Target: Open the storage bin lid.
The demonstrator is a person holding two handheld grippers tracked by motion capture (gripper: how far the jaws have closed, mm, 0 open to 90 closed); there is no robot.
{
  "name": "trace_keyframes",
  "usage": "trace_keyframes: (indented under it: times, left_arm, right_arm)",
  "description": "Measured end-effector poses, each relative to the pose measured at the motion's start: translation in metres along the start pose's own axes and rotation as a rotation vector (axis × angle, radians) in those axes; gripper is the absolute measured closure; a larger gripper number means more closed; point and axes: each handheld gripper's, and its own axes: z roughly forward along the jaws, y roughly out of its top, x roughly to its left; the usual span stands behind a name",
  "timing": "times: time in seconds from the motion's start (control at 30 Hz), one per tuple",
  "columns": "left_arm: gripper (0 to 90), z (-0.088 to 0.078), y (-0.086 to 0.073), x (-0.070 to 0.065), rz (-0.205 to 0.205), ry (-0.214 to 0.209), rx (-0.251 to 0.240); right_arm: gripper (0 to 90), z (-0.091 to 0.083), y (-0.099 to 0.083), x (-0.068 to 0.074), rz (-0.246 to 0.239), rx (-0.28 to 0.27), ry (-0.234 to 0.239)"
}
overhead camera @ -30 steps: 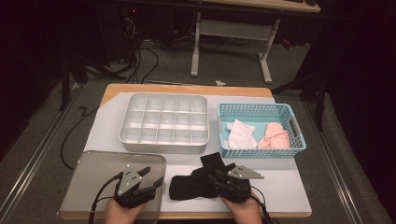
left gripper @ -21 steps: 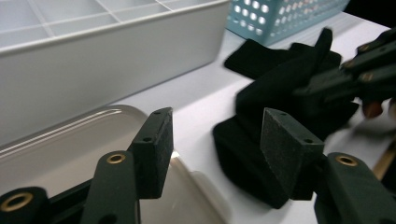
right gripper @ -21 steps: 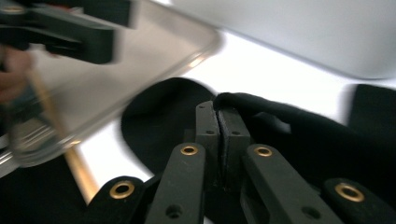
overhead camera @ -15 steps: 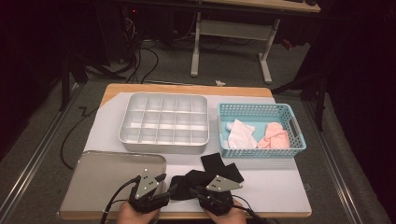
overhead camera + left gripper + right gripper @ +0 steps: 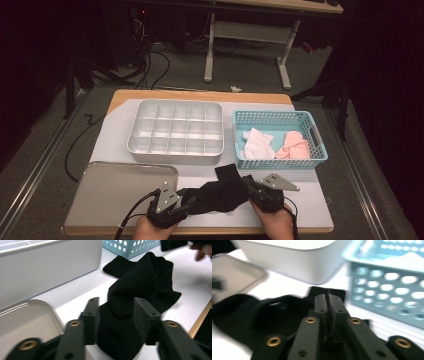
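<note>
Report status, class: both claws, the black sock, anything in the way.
Right claw shut on black sock. Left claw closing around its other end, pads not yet pressing. Grey tray beside it; nothing blocking.

**Three cameras, one table**

The high view looks forward and down from the person's side. Each gripper view rides low and close, facing along its jaws; all share the black sock (image 5: 220, 192), white divided tray (image 5: 175, 131) and blue basket (image 5: 280, 137)

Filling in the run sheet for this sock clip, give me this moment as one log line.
right tool: shut on black sock | left tool: jaws just closing, straddling sock, not pressing | sock: on white mat, before divided tray
</note>
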Motion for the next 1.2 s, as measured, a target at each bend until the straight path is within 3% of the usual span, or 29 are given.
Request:
trace_keyframes:
  times: [0.13,0.3,0.53,0.8,0.93,1.03,1.2]
  left_arm:
    - [73.2,0.000,0.000,0.000,0.007,0.020,0.006]
    - [76.2,-0.001,0.000,0.002,0.001,0.031,-0.001]
    - [67.4,0.002,-0.001,0.003,-0.043,0.013,-0.003]
    - [55.7,0.009,0.003,-0.004,-0.041,-0.013,0.001]
    - [51.2,0.015,0.004,-0.007,-0.027,-0.022,0.017]
    - [52.6,0.020,0.003,-0.007,-0.031,-0.023,0.044]
    - [55.2,0.031,0.003,-0.010,-0.020,-0.042,0.096]
  right_arm:
    - [89.9,0.015,0.004,-0.010,-0.002,0.029,-0.036]
    - [89.9,0.021,-0.002,-0.005,-0.031,0.083,-0.007]
    - [89.8,0.008,-0.021,0.016,-0.061,0.110,0.050]
    - [89.8,0.011,-0.034,0.038,-0.107,0.163,0.108]
    - [89.8,0.013,-0.035,0.041,-0.104,0.167,0.124]
    - [89.1,0.012,-0.035,0.041,-0.107,0.165,0.124]
    - [85.1,0.002,-0.032,0.032,-0.078,0.116,0.093]
